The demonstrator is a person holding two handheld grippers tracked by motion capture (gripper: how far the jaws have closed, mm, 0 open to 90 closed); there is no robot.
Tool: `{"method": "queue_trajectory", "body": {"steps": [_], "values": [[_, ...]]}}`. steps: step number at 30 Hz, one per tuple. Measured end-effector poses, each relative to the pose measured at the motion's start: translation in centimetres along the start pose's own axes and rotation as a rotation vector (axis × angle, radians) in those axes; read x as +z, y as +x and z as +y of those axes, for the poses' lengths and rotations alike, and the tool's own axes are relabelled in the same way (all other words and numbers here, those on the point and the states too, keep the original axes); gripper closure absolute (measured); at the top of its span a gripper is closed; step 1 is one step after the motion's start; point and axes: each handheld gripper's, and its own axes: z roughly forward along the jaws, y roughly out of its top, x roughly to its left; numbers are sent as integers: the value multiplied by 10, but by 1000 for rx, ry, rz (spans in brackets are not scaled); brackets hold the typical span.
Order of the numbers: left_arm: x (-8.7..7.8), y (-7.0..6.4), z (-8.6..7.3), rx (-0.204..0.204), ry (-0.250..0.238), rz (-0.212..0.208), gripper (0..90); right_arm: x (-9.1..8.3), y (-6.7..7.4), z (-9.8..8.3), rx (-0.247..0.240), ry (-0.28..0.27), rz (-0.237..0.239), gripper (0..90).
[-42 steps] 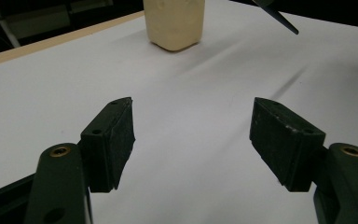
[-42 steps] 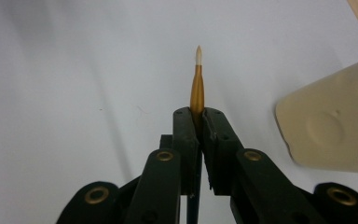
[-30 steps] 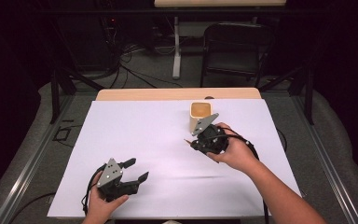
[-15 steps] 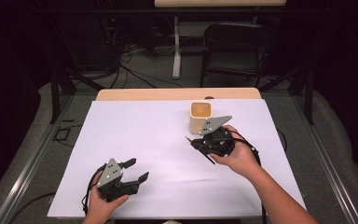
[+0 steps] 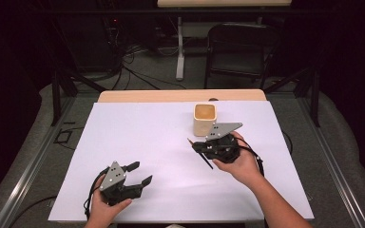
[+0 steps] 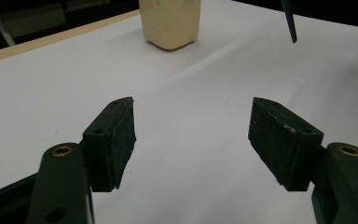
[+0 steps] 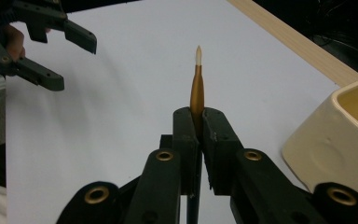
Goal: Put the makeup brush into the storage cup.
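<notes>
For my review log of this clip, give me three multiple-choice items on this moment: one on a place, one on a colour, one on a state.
1. Where does the cream square ceramic cup stand?
A. on the white table cover's far side, beside the right gripper
B. at the left gripper
C. on the floor

2. What colour is the ferrule of the thin dark-handled paintbrush?
A. silver
B. copper-gold
C. red

3. How do the left gripper's fingers stand?
A. shut on the brush
B. shut on the cup
C. apart, nothing between them

Key: 1 A, the high view shows it there; 2 B, seen in the right gripper view; 3 C, bare cover shows between them.
</notes>
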Motion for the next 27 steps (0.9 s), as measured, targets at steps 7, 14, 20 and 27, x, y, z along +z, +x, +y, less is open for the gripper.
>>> {"method": "queue_trajectory", "body": {"steps": [7,14,20,27], "values": [[1,0,0,0,1,-5,317,0,4,-4,11,-41,-18,840],[1,0,0,0,2,-6,318,1,6,-3,13,-66,-15,840],[1,0,0,1,0,-6,319,6,11,1,41,-135,1,840],[0,1,0,-7,-7,-2,319,6,12,0,64,-186,0,841]]}}
